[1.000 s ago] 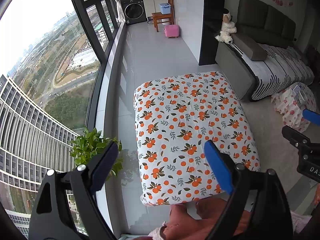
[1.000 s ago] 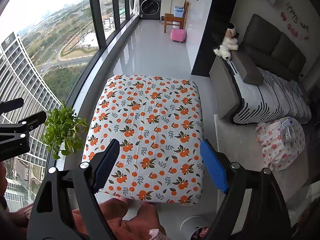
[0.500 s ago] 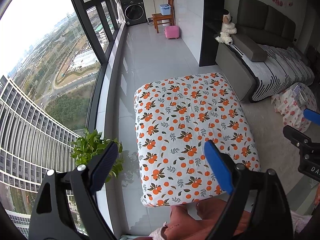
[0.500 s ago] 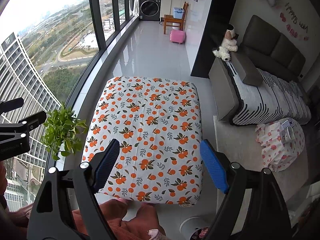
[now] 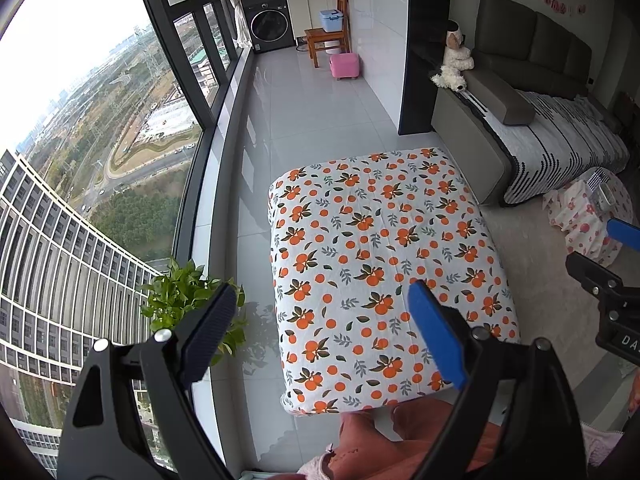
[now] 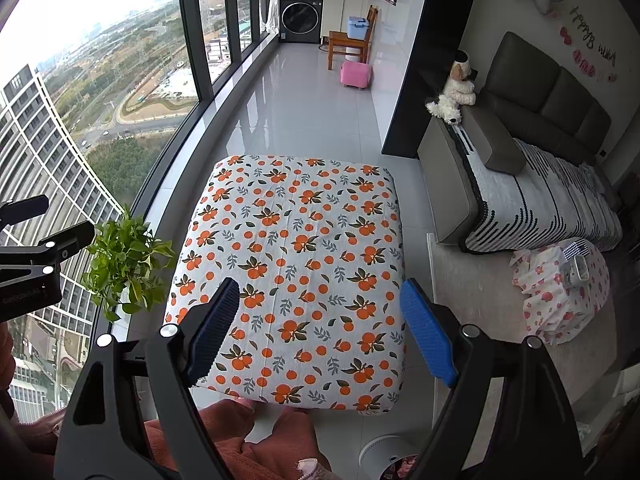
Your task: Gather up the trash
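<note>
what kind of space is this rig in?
Most likely a high-rise flat's living area opening onto a glazed balcony: a grey sofa, a stacked washer-dryer at the far end, and tall windows overlooking a city.

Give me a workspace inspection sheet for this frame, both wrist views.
Surface: orange-print cover over a low block, top bare.
Job's things: no trash seen; white bin at bottom edge, partly hidden.
Clutter: floral bundle on the rug by the sofa; potted plant on the sill.
Grippers: left gripper open, empty; right gripper open, empty.
Cables: nothing seen.
Surroundings: window wall, washer, wooden chair, pink stool.
</note>
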A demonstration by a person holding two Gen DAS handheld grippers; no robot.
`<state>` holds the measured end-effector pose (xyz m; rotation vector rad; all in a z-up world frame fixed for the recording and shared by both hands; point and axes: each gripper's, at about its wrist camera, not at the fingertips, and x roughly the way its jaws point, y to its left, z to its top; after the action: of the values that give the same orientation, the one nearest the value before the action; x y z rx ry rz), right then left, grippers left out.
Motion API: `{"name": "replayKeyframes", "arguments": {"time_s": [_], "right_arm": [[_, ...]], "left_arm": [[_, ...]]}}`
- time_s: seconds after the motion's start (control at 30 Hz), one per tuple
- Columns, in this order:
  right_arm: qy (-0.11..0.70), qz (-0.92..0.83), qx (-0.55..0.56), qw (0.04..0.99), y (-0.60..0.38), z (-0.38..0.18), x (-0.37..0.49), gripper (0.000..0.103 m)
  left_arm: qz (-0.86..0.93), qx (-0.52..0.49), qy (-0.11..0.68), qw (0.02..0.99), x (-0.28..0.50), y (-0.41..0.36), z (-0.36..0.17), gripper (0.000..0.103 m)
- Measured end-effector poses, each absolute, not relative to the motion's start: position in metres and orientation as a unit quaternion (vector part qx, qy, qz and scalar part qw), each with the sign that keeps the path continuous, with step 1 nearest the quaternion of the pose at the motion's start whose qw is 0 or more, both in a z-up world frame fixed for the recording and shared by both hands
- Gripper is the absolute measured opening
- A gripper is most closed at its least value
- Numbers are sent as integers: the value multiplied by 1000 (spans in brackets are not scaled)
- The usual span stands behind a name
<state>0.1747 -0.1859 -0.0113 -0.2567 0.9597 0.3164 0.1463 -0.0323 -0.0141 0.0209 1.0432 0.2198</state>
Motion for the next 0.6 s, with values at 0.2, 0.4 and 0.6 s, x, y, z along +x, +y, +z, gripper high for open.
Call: {"name": "replayKeyframes", "arguments": {"time_s": [0.2, 0.4, 0.6], "right_arm": [[458, 151, -122, 867, -186, -11, 175, 79], [458, 151, -122, 868, -186, -12, 174, 79], [458, 151, -123, 867, -186, -12, 174, 79]], "left_arm": [[110, 16, 496, 861, 150, -35, -11, 88], [108, 10, 495, 862, 151, -35, -8, 88], [107, 7, 495, 862, 150, -36, -8, 88]]}}
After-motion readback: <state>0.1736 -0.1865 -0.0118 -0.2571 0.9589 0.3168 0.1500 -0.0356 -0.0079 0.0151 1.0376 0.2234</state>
